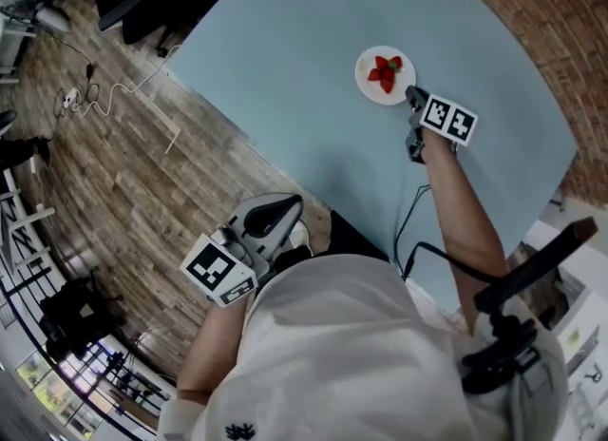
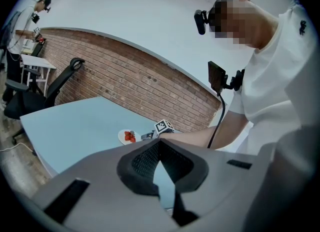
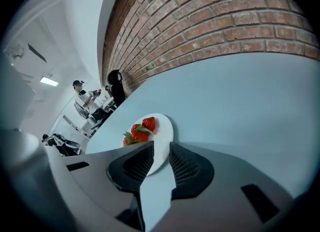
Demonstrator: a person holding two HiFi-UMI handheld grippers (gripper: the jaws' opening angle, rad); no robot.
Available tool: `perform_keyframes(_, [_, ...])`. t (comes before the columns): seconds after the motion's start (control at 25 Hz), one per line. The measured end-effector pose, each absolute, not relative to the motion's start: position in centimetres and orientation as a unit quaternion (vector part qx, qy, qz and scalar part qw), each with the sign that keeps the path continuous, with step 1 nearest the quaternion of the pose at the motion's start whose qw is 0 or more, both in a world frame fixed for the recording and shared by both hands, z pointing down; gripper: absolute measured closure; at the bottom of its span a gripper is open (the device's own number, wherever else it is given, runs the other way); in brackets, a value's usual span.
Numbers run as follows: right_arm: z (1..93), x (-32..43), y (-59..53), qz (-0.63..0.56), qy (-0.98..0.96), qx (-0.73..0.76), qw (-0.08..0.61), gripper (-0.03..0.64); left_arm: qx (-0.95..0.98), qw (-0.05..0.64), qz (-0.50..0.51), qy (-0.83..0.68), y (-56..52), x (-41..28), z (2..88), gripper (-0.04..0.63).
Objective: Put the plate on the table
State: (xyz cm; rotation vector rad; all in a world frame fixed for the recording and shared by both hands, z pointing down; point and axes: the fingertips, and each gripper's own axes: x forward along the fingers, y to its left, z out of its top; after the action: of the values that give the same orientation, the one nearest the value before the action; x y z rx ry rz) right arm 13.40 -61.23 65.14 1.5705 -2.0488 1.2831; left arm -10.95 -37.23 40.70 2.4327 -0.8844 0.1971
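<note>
White shirt [image 1: 351, 344] fills the bottom of the head view, closest thing by far. The left gripper [image 2: 159, 143] is tucked in against it, fingers together at the tips with nothing in them. It hangs at about 7 o'clock, just off the near corner of the pale blue surface [image 1: 304, 78] and over the wood floor [image 1: 123, 173].

The plate [image 1: 366, 67] is sitting flat on the surface up at 1 o'clock with a few strawberries [image 1: 385, 74] on it. The right gripper [image 3: 161, 146] is at the plate's 4 o'clock side. Its fingers [image 3: 135, 163] are apart and not clamping anything; in the right gripper view the plate's near rim shows through the gap between them.

Room-wise, the plate is well in from every edge. There's loads of bare surface from its 6 to 10 o'clock. The surface's long edge runs diagonally down the 9 o'clock side, and the brick wall [image 1: 560, 30] closes off the 2 o'clock side. A loose white cable [image 1: 114, 97] lies on the floor at 10 o'clock, well apart from everything.
</note>
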Motion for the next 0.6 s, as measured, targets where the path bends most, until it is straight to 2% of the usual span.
perform_keyframes(0.36, [59.8,11.3,-55.3,0.372,-0.753,0.516,0.169,0.537,0.921,0.243,0.062,-0.299,-35.4,-11.4,39.7,0.594])
perform_keyframes(0.44, [58.3,10.7,-53.2,0.351,-0.764,0.508,0.185,0.605,0.925,0.238,0.060,-0.289,-34.5,-11.5,39.5,0.595])
perform_keyframes(0.6, [55.5,9.1,-48.6,0.320,-0.783,0.494,0.201,0.607,0.931,0.227,0.055,-0.279,-32.7,-12.4,39.0,0.595])
